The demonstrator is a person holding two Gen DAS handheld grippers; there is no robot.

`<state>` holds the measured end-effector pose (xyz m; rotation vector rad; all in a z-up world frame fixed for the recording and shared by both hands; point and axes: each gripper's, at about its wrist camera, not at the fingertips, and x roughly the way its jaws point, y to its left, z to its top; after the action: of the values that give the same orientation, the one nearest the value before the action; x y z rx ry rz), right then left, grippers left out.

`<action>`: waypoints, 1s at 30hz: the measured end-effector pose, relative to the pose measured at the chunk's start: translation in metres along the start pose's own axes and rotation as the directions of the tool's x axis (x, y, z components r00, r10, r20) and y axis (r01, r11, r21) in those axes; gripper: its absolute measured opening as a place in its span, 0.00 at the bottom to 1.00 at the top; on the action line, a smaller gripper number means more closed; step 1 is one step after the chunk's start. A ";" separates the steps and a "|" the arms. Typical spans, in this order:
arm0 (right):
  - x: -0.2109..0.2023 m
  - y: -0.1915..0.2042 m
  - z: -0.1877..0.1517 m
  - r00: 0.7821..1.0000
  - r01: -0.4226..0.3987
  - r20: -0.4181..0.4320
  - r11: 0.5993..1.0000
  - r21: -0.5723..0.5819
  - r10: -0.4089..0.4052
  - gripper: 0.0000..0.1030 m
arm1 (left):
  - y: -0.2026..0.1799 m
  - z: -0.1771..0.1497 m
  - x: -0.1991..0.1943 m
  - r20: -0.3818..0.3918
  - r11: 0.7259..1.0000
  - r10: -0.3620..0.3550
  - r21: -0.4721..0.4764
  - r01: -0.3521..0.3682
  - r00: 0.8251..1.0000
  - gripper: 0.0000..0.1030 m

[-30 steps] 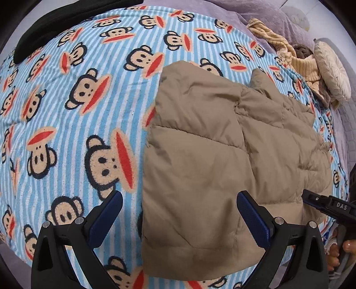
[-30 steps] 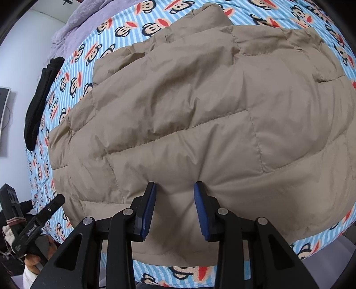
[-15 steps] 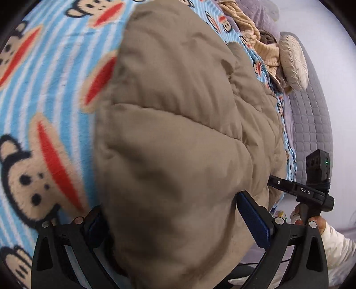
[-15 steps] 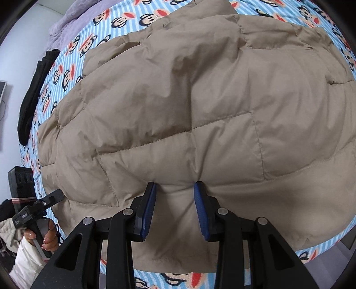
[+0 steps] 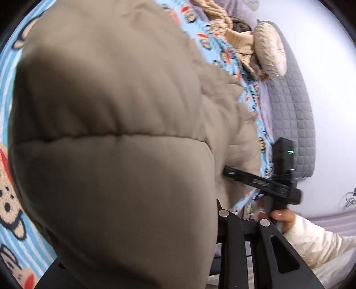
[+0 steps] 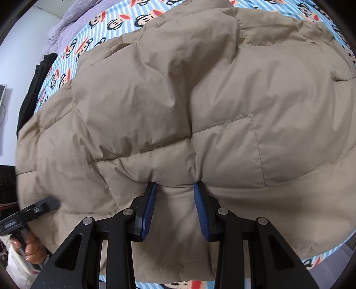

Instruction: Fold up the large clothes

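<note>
The tan quilted jacket point(image 6: 189, 106) lies spread on a bed under a blue striped monkey-print blanket point(image 6: 124, 17). Right gripper point(image 6: 174, 207): its blue-padded fingers point(image 6: 148, 209) stand part way closed, pinching a fold of the jacket's near hem between them; the cloth bulges up just beyond the tips. Left gripper point(image 5: 213, 224): the jacket's left edge is bunched up over it and fills most of the left wrist view; only the black frame of one finger point(image 5: 235, 249) shows, the pads are hidden, so how far the fingers are open cannot be told, though the cloth sits right against them. In the right wrist view the left gripper point(image 6: 33, 211) touches the jacket's near left corner, held by a hand point(image 6: 31, 249) with a white sleeve. At the far right of the bed lie a beige knit garment point(image 5: 224, 37) and a round cream cushion point(image 5: 270, 49); a black garment point(image 6: 33, 89) lies at the far left edge.
</note>
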<state>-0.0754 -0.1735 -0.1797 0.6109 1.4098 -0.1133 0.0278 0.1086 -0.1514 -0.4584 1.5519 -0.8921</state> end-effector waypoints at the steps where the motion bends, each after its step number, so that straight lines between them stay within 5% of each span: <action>1: 0.001 -0.003 0.001 1.000 -0.012 0.000 1.000 0.001 0.012 0.38 | -0.011 0.000 -0.002 0.004 1.000 -0.007 0.008 0.007 1.000 0.32; 9: 0.018 -0.031 0.016 0.988 -0.150 -0.039 0.988 0.032 0.152 0.36 | -0.134 0.007 0.021 0.010 0.992 0.053 0.112 -0.053 0.999 0.32; 16: 0.003 -0.070 0.027 0.947 -0.309 -0.062 0.946 0.099 0.316 0.34 | -0.210 0.031 0.070 0.003 0.986 0.101 0.136 -0.101 0.995 0.32; 19: -0.029 -0.103 0.029 0.937 -0.347 -0.007 0.931 0.112 0.350 0.34 | -0.235 0.044 0.093 -0.008 0.983 0.102 0.156 -0.100 0.995 0.46; 21: -0.051 -0.126 0.027 0.941 -0.340 0.037 0.934 0.110 0.338 0.35 | -0.247 0.052 0.114 -0.036 0.984 0.071 0.165 -0.064 0.997 0.67; 30: -0.107 -0.235 -0.006 0.942 -0.317 0.197 0.909 0.271 0.270 0.35 | -0.279 0.073 0.231 -0.141 0.967 0.016 0.252 0.020 0.990 0.84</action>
<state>-0.2000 -0.3988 -0.1573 1.0395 1.1419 -0.1314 -0.0026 -0.2548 -0.0903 -0.2162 1.5387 -1.1285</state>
